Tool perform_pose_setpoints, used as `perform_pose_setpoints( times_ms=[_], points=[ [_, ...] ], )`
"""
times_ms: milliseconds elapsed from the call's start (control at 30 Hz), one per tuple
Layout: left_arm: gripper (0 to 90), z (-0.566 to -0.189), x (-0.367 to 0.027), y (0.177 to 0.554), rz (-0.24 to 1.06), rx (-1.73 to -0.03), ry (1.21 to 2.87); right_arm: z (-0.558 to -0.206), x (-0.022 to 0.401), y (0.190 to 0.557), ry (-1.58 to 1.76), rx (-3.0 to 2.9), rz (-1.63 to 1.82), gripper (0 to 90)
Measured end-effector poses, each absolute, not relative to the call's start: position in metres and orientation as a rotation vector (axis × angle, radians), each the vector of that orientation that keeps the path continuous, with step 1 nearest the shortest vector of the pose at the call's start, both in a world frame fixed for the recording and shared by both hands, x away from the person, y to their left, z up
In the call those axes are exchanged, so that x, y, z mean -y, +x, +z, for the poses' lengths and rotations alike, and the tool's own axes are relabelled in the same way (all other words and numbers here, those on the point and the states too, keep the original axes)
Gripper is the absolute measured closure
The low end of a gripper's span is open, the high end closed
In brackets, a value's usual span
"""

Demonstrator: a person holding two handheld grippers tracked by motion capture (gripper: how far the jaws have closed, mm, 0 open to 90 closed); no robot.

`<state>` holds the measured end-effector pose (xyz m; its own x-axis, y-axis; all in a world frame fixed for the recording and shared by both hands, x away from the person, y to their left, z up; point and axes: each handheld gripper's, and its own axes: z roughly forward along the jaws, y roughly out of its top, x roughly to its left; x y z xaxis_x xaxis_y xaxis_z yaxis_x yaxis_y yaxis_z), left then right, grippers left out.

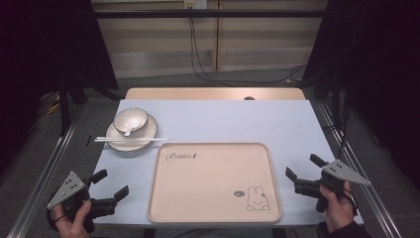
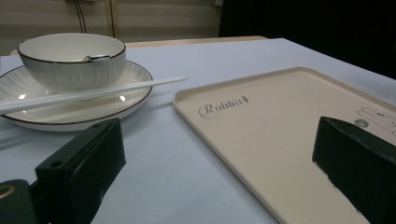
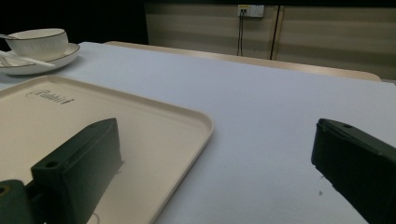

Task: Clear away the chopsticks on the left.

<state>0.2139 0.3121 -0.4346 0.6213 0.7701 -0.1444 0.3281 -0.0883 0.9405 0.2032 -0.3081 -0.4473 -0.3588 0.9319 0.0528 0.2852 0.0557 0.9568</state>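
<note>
**On the table: bowl on plate, bare tray**

At the far left, a bowl (image 1: 130, 120) sits on a plate (image 1: 143, 139); a spoon (image 1: 128, 132) lies inside the bowl and chopsticks (image 1: 130, 140) rest across the plate. The tray (image 1: 213, 182) in front holds nothing. The left gripper (image 1: 111, 184) hovers near the tray's left edge, jaws spread around nothing. The right gripper (image 1: 303, 171) is just beside its right edge, likewise spread.

The black two-jaw left gripper (image 1: 110, 184) is held low with jaws spread wide and empty; the matching right gripper (image 1: 303, 166) is likewise gaping, gripped from below.
</note>
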Motion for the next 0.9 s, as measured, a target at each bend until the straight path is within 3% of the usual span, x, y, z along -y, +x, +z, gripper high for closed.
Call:
perform_pose_setpoints(
  times_ms=[567, 900],
  points=[
    [1.9, -0.434, -0.313, 0.218, 0.449, -0.934, 1.755, -0.447, 0.305, 0.203, 1.225, -1.729, 1.364, 1.0],
    [6.1, -0.424, -0.308, 0.233, 0.466, -0.905, 1.817, -0.447, 0.303, 0.204, 1.213, -1.749, 1.373, 1.0]
  ],
)
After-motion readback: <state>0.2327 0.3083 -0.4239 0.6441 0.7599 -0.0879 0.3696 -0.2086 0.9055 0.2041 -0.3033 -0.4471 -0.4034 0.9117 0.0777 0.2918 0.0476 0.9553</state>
